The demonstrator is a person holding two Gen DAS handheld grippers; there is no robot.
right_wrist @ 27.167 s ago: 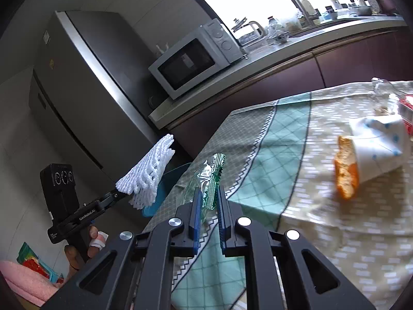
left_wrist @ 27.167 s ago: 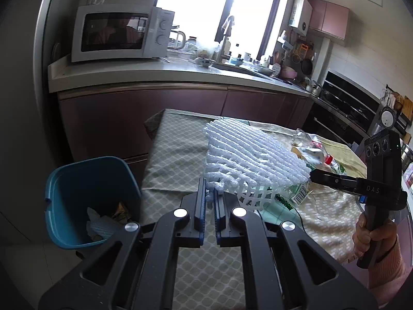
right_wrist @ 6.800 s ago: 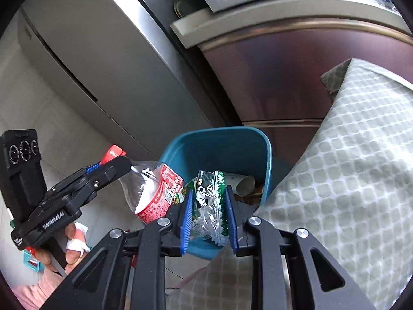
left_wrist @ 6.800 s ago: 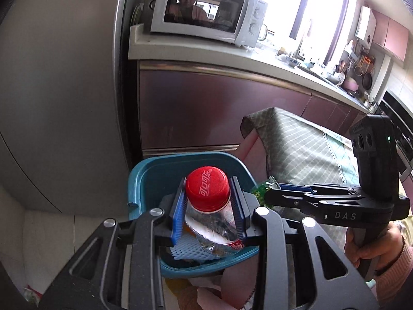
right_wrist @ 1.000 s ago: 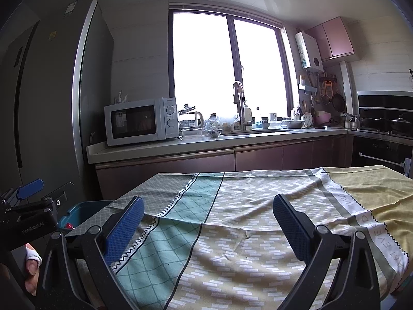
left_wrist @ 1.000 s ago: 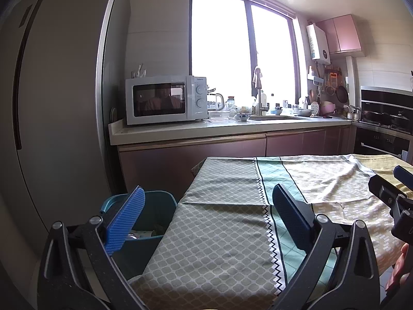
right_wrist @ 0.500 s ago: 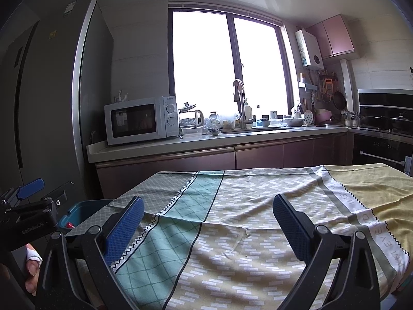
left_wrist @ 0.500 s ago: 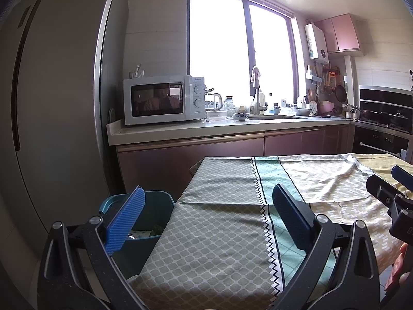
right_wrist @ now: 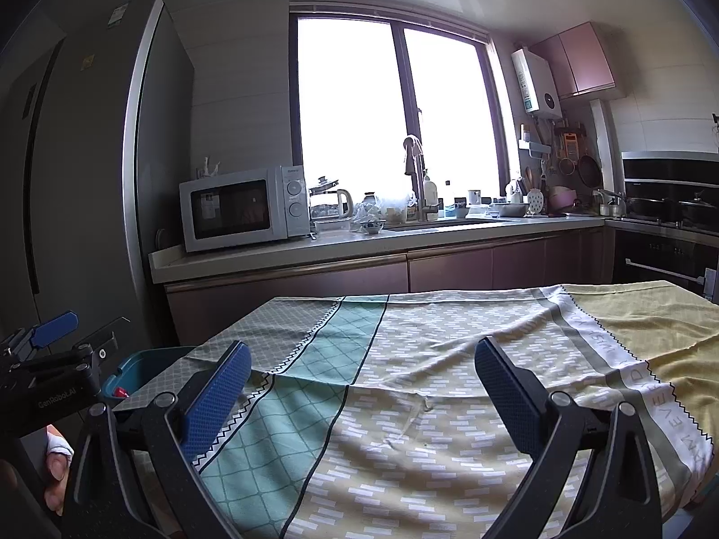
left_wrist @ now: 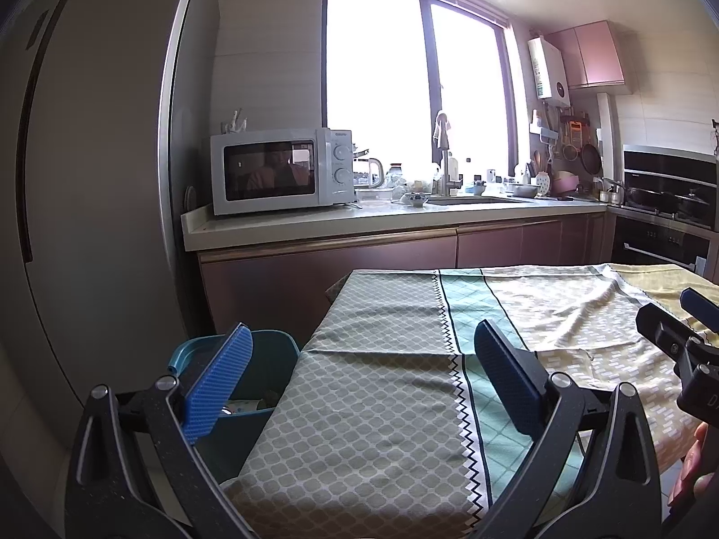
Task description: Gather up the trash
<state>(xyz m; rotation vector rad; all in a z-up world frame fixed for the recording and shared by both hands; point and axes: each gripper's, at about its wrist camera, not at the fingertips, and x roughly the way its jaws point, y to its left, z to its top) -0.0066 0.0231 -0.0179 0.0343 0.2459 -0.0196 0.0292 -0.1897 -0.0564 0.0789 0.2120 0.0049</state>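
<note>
Between my left gripper's (left_wrist: 364,386) blue pads, spread wide with nothing in them, I'm looking straight down the tablecloth (left_wrist: 382,386). My right gripper (right_wrist: 359,393) is the same story: jaws wide apart, nothing held, hovering over the yellow stretch of the cloth. From the right camera I can see my left gripper off to the left, by the table's near corner, and from the left camera the right one pokes in at the far right edge.

Now the trash. I can't find a single piece on the cloth in either view; it reads as bare fabric with a few wrinkles. What I do see is the blue bin (left_wrist: 274,359) on the floor, just beside the table's left edge, down and to the left of my left gripper. Something pale lies inside it, and from the right camera a small red bit shows at its rim (right_wrist: 120,391).

So the left hand is clearly the nearer one to the bin; the right is well apart from it, across the table. My read: collecting looks finished, unless something lies out of view.
</note>
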